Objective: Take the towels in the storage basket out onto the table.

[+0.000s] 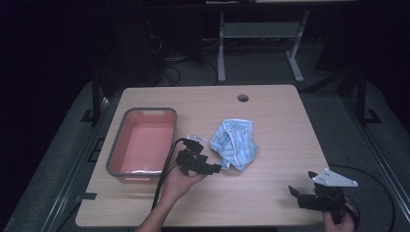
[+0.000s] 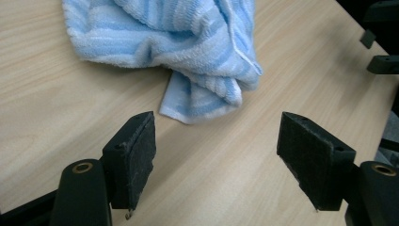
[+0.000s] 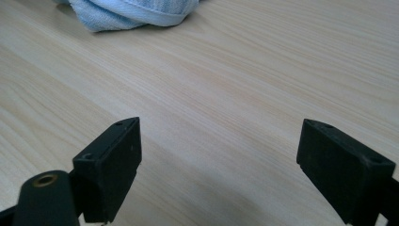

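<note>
Towel: your blue-and-white striped towel (image 1: 235, 143) lies crumpled near the middle of the surface (image 1: 270, 193), directly ahead of the jaws of your left gripper. In the left gripper view the towel (image 2: 174, 42) sits just beyond the jaw tips, and its lowest folded corner hangs closer to the left-hand jaw than to the right-hand one.

Left gripper: your left gripper (image 1: 212, 168) is held low over the surface by your left hand (image 1: 180, 182), pointing toward the towel. In its own view the left gripper (image 2: 216, 155) has nothing between the pads.

Left jaws: released, spread wide apart, with bare wood showing between them. The tips are near the towel edge, but you cannot confirm contact from these views.

Right gripper: your right gripper (image 1: 302, 194) sits near the front right corner of the surface, held by your right hand (image 1: 338, 221), well apart from the towel. A grey three-cornered plate (image 1: 333, 179) is mounted on top.

Right jaws: released and wide apart in the right gripper view (image 3: 219, 165), with bare wood between them. The towel (image 3: 131, 12) appears far ahead of these jaws, at the upper edge and left of centre.

Tub: a grey-rimmed tub (image 1: 116, 154) with a pink interior stands behind and to the side of your left jaws, near the left edge of the surface.

Cable: a black cable (image 1: 162, 181) trails from your left gripper back along your forearm.
</note>
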A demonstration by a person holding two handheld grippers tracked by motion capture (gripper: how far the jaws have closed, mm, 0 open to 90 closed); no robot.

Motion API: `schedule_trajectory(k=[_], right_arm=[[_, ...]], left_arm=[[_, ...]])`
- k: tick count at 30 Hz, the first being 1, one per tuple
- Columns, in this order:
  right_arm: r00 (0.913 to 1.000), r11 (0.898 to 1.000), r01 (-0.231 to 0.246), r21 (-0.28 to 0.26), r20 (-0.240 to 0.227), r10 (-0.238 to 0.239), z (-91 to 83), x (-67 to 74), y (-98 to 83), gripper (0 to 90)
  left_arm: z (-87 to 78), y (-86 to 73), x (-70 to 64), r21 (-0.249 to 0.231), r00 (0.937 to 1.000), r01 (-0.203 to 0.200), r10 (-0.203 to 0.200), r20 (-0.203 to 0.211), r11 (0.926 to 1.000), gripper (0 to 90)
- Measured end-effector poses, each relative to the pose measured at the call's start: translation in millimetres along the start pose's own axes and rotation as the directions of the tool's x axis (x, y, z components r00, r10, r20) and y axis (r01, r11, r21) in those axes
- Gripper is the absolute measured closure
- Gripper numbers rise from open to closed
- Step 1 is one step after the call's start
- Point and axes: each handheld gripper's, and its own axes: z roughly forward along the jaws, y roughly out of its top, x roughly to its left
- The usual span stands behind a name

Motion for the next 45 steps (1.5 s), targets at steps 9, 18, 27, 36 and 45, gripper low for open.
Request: schedule_trajectory(k=[9, 18, 27, 36, 45], right_arm=[[1.0000, 1.000, -0.006, 0.003, 0.000, 0.006, 0.3, -0.3, -0.6, 13.8], [0.9999, 1.000, -0.010, 0.008, -0.003, 0.010, 1.6, 0.7, -0.6, 13.8], [1.0000, 1.000, -0.002, 0.012, -0.004, 0.002, 3.1, 1.9, -0.7, 13.8], [1.0000, 1.000, 0.000, 0.018, -0.003, 0.000, 3.9, 2.7, -1.0, 13.8], [1.0000, 1.000, 0.004, 0.023, -0.003, -0.004, 4.2, 4.2, -1.0, 13.8]], left_arm=[[-1.2, -17.0, -2.8, -0.011, 0.9997, 0.005, -0.005, 0.024, 0.9999, 28.2], [-3.7, -32.7, -3.9, -0.017, 0.9990, 0.006, -0.006, 0.044, 0.9998, 28.5], [-6.8, -46.3, -6.3, -0.014, 0.9988, 0.003, -0.002, 0.048, 0.9999, 28.3], [-10.4, -58.6, -6.9, -0.020, 0.9987, 0.008, -0.007, 0.050, 0.9998, 28.4], [-12.7, -70.9, -5.6, -0.012, 0.9985, 0.019, -0.018, 0.051, 0.9998, 28.3]])
